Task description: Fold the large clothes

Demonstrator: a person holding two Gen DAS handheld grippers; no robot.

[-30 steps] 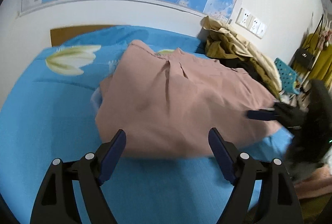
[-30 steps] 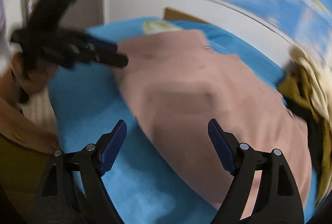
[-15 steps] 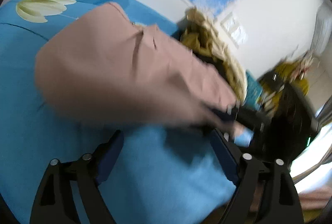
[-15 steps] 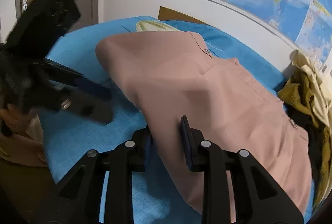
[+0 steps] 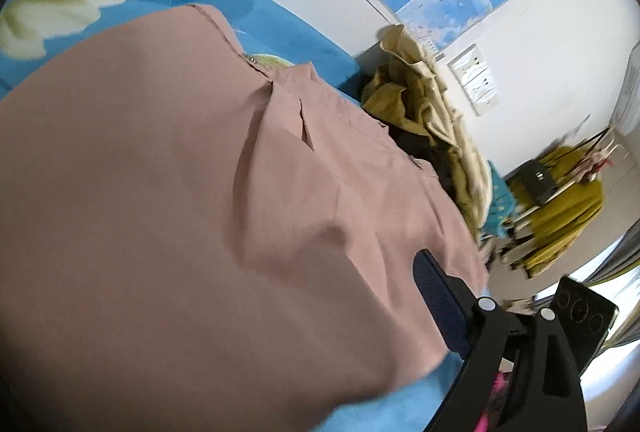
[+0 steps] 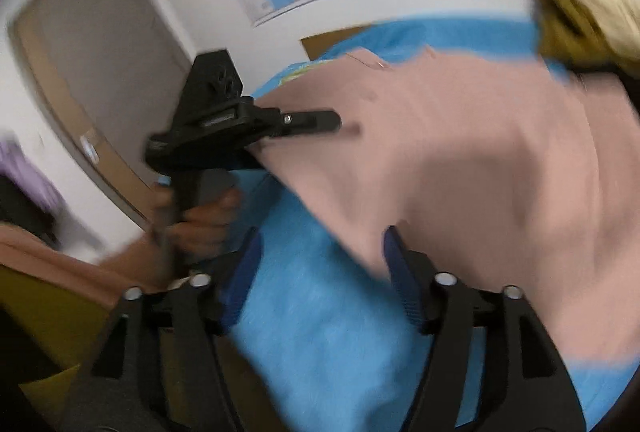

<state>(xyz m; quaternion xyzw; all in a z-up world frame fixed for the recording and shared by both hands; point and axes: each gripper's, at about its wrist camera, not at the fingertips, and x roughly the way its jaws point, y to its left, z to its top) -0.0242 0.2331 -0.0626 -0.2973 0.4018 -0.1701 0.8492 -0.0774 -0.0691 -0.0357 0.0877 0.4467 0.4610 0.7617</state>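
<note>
Right wrist view shows my right tool (image 6: 320,236) with its jaws parted to a middling width and nothing but the blue bed (image 6: 320,332) between them. A moment ago those same jaws were pinched on the near hem of the pink garment (image 6: 460,151); they have just been opening, and the hem now lies just beside the right-hand finger, not between the two. The cloth looks free of that tool, so I judge that this grip is over and the fold it carried has been laid down. My left tool (image 6: 296,141) has also been opening and stands wide. Seen from the side, its upper finger lies over the garment's left edge and the lower one sits under it, so the edge is between the jaws but not squeezed. In the left wrist view the garment has come much nearer and fills most of the frame, hiding one finger. The garment rests spread on the bed, beside the pile of other clothes (image 5: 432,119) by the wall. I judge the next step is a fresh grasp on that left edge.
</note>
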